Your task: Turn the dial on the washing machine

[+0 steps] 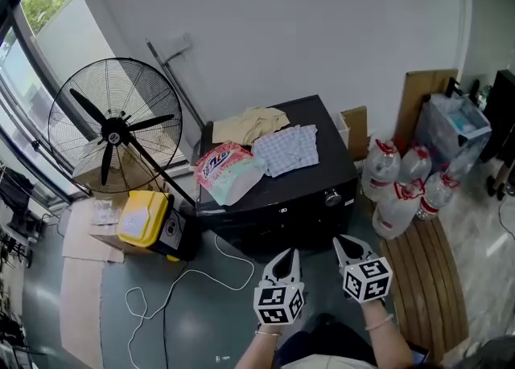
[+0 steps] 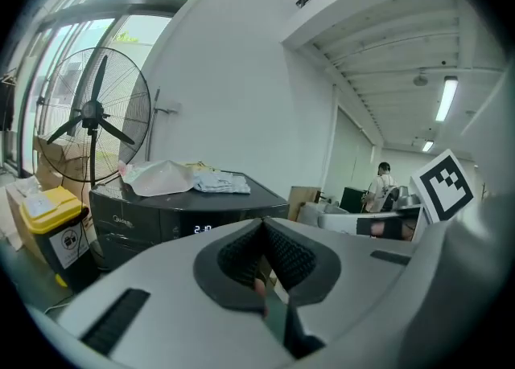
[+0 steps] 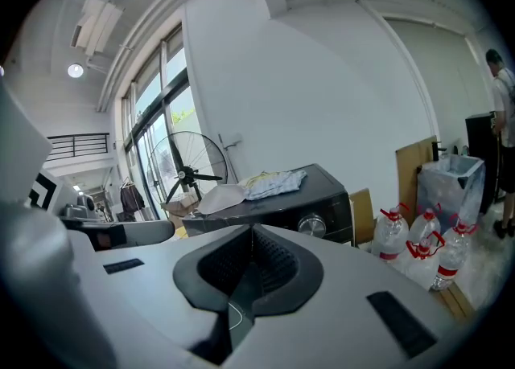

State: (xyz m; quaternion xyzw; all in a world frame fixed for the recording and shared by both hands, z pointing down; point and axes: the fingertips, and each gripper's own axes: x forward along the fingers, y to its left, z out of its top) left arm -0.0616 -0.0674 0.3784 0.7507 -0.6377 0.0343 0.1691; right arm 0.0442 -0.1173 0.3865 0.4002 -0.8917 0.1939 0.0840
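- The right gripper has its jaws pressed together with nothing between them. It hangs in front of the black washing machine, apart from it.
- The left gripper is likewise closed and empty, just beside the right one.
- The dial sits at the right end of the machine's front panel, untouched.
- A checked cloth and a detergent bag lie on the lid.
- A fan stands to the left and water bottles to the right.

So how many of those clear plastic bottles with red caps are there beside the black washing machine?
4: one bottle by the washing machine's corner, one right of it, two nearer the camera; more may be hidden.
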